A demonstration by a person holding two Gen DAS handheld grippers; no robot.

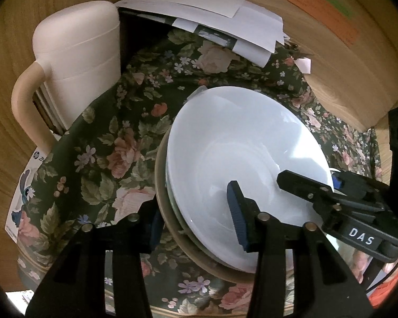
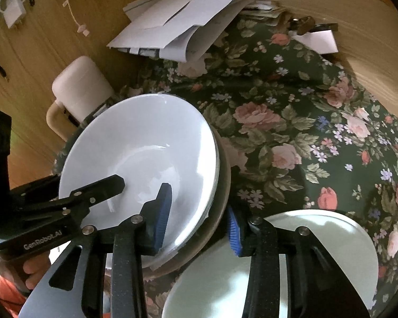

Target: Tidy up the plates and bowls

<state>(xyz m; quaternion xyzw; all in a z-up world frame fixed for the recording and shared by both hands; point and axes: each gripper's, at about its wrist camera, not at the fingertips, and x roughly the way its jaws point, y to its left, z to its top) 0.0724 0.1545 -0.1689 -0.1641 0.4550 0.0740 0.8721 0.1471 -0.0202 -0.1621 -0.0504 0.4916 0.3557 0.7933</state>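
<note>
The white bowl [image 1: 241, 148] is gleaming glossy and smooth like glazed ceramic, sitting on matt floral cloth [image 1: 114, 143]. Each black tool is showing ribbed blue pads [image 2: 163, 212], and matt white paper [image 1: 199, 2] is lying against grained wood [image 1: 339, 61].

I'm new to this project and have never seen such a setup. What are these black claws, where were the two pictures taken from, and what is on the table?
A person holds two hand-held grippers, each with a fisheye camera looking along its fingers. One picture is from the left gripper, the other from the right gripper. Each seems to clamp the rim of one stack of dishes from opposite sides, with a white bowl on top. The floral cloth also carries a pale plate, papers and a white jug.
</note>
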